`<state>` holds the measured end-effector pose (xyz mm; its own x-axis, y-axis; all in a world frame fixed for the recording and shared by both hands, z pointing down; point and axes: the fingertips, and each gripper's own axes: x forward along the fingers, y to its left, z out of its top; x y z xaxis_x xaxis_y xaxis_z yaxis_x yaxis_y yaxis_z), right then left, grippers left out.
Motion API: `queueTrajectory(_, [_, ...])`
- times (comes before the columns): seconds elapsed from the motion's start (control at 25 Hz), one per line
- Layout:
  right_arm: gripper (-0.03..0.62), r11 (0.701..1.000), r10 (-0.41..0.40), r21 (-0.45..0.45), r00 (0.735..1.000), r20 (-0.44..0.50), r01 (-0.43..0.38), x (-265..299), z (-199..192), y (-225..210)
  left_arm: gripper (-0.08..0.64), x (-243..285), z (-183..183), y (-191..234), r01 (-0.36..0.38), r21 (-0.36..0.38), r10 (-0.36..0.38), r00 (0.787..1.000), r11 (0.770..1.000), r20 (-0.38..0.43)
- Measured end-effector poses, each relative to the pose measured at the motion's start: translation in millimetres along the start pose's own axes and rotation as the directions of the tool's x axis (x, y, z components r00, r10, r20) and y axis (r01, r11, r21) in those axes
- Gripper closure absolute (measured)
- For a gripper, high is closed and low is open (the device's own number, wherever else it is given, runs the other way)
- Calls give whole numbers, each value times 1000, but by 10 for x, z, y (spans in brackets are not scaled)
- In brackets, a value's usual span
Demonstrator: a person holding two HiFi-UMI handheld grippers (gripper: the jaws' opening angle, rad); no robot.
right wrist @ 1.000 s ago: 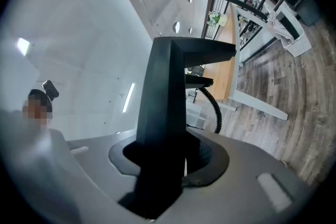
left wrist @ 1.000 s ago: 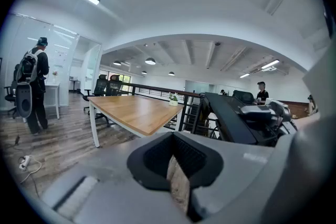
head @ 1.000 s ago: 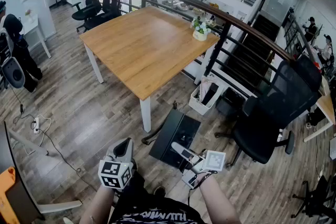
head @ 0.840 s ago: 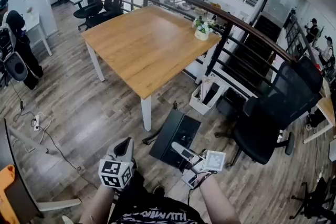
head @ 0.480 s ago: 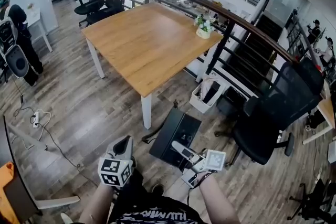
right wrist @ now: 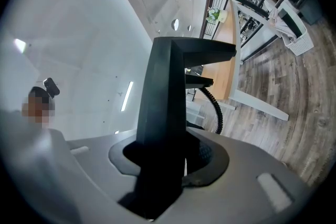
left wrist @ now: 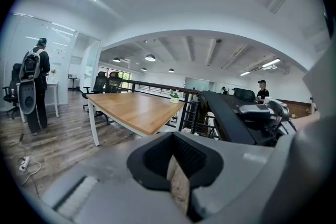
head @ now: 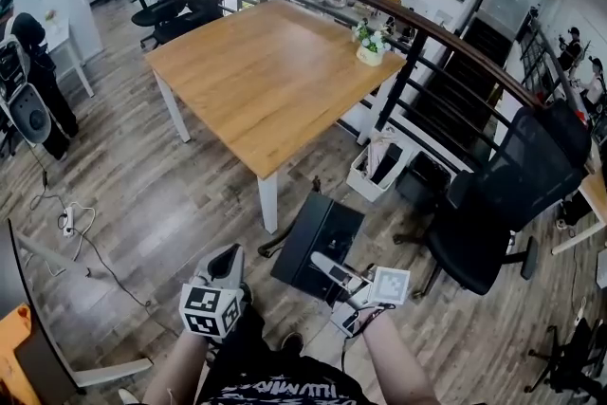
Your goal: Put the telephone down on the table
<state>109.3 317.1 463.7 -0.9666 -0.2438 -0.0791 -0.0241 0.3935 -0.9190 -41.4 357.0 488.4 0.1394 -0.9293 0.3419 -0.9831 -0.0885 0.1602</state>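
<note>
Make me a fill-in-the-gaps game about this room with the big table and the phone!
1. The right claw is shut on a black ____.
2. Near the far corner of the wooden table stands a small potted ____.
3. The big office chair by the railing is coloured ____.
Missing words: telephone; plant; black.

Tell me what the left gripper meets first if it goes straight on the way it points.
Probably the table, near its front corner. The left gripper might instead pass under it to the floor; depth is unclear.
</note>
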Motion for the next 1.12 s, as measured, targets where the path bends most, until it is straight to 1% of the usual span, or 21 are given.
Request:
queueTrajectory(0.24, [433,1000,-23,10,1000,15,23,284,178,-96,558,221,212,184,32,25,-32,999,999,12])
queueTrajectory(0.44, [431,999,-31,9,999,44,31,624,426,-181,558,506,463,413,68,42,-69,997,997,24])
queueTrajectory(0.76, [431,998,-67,12,993,97,66,1326,851,-388,558,1011,866,1032,107,51,-109,993,993,45])
queueTrajectory(0.88, [431,998,-64,2,992,108,64,1605,973,-406,558,1166,993,1246,122,54,-125,991,991,53])
queueTrajectory(1.12, [431,997,-57,-34,989,136,62,2068,1078,-393,558,1341,1158,1573,173,63,-177,982,983,60])
